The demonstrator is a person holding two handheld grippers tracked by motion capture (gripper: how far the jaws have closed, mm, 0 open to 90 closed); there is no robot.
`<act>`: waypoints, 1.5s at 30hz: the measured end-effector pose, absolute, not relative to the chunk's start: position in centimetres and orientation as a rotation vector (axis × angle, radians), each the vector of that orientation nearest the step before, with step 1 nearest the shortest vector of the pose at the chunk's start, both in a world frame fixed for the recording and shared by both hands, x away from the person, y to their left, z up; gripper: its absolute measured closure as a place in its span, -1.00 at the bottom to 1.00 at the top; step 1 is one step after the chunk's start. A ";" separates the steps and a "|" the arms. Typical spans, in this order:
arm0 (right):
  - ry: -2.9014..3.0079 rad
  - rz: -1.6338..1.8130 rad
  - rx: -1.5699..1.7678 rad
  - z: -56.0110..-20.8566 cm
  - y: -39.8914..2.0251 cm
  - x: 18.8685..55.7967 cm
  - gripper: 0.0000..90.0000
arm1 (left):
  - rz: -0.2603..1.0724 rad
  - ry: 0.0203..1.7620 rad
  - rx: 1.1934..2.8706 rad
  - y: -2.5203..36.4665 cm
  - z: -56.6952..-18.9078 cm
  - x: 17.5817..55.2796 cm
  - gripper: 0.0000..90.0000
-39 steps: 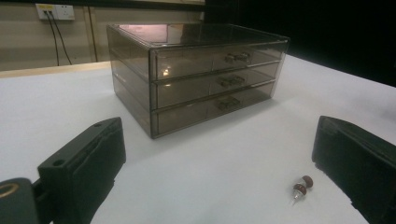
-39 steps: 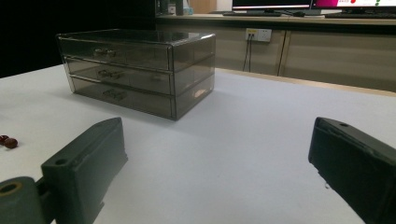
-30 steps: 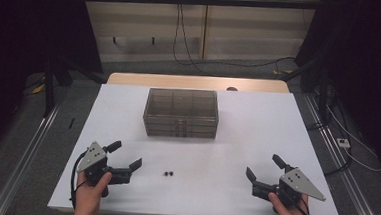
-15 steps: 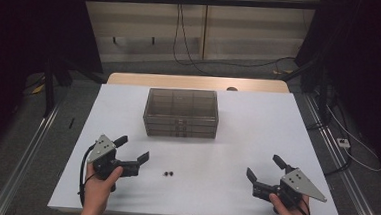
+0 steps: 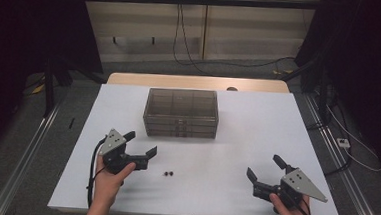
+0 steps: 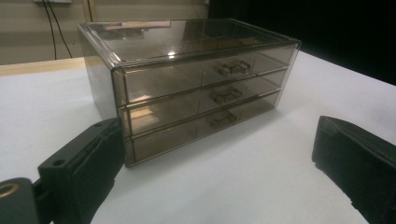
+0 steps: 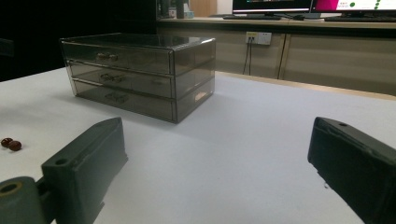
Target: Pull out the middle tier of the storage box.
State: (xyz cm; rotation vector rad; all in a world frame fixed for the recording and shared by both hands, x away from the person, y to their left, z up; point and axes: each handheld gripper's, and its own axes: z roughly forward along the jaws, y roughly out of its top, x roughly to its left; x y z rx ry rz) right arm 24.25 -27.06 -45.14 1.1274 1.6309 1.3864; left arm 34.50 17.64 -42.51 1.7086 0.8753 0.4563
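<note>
a: state the position of the left gripper (image 5: 143, 145) and the reason for it

b: it hovers low over the bench (image 5: 236, 140), near the front left, jaws spread wide and empty. it points between the two small dark beads (image 5: 169, 174) just to its right and the drawer box (image 5: 181, 113) farther back. in the left gripper view the box (image 6: 187, 84) sits straight ahead between the jaws, its three drawer fronts and handles facing the camera. judged from this, the wide spread suits an approach, either to a handle or to the beads

a: and the right gripper (image 5: 264, 173)?

b: near the front right, well apart from the box, jaws likewise released and holding nothing. in the right gripper view the box (image 7: 140, 70) stands to the left and the beads (image 7: 10, 143) lie at the far left edge. it looks parked in reserve

a: where do the beads lie?

b: touching each other on the bare bench, in front of the box and apart from it. all three drawers appear closed, so one probably has to be opened before the beads can go in
</note>
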 end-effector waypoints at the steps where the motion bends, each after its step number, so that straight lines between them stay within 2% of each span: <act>1: 1.632 1.387 1.127 -45.1 -27.0 24.3 -0.92 | 0.460 0.875 1.712 17.3 -42.5 34.6 -0.93; 18: 1.642 1.402 1.127 -45.1 -27.0 24.3 -0.92 | 0.451 0.879 1.735 15.8 -42.4 36.3 -0.92; 45: 1.650 1.407 1.108 -45.0 -26.8 24.3 -0.92 | 0.493 0.854 1.894 12.2 -42.4 38.2 -0.86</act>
